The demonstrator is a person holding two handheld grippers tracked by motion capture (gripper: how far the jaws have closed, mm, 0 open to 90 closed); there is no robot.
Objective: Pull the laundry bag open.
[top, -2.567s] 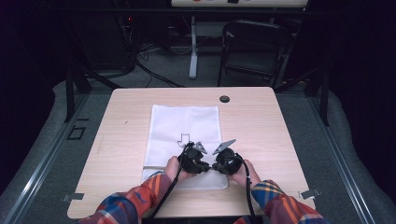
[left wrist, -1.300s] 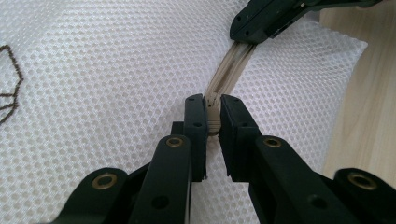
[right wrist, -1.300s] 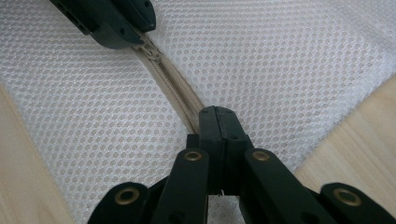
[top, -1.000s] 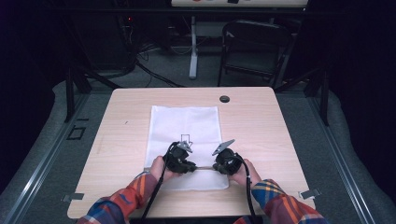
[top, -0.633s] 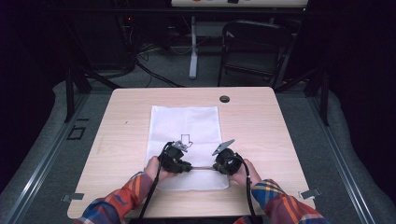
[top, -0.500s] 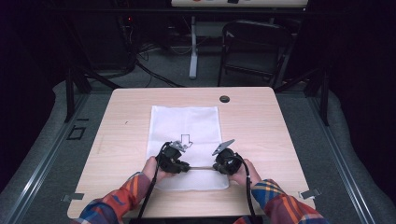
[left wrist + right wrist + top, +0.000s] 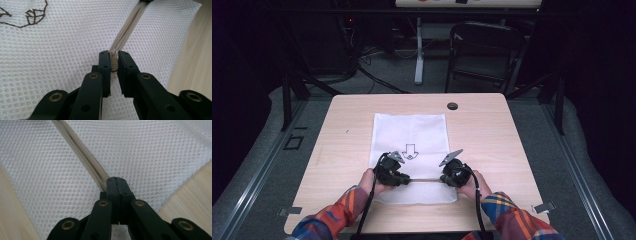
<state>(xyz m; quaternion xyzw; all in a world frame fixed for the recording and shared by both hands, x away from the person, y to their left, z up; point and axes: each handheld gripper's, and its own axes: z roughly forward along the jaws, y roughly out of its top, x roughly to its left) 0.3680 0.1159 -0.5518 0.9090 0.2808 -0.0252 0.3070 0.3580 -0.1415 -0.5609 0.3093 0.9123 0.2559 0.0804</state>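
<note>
A white mesh bag (image 7: pixel 411 135) with a brown arrow print lies flat on the table, its beige zipper (image 7: pixel 422 180) running across its near end. My left gripper (image 7: pixel 401 179) is shut on the beige zipper pull (image 7: pixel 114 61), whose tape stretches away toward the right gripper. At the other end of the zipper, my right gripper (image 7: pixel 446 179) is shut on the end of the zipper tape (image 7: pixel 85 152), jaws pressed together. Both grippers lie low over the bag, facing each other.
The light wooden table (image 7: pixel 337 130) shows bare wood (image 7: pixel 195 62) on both sides of the bag. A dark round grommet (image 7: pixel 452 106) sits near the far edge. A chair (image 7: pixel 484 47) and cables stand on the floor beyond the table.
My left gripper has slid leftward along the zipper with the pull in its jaws, so the gap between the two grippers has widened. The right gripper has stayed in place.
</note>
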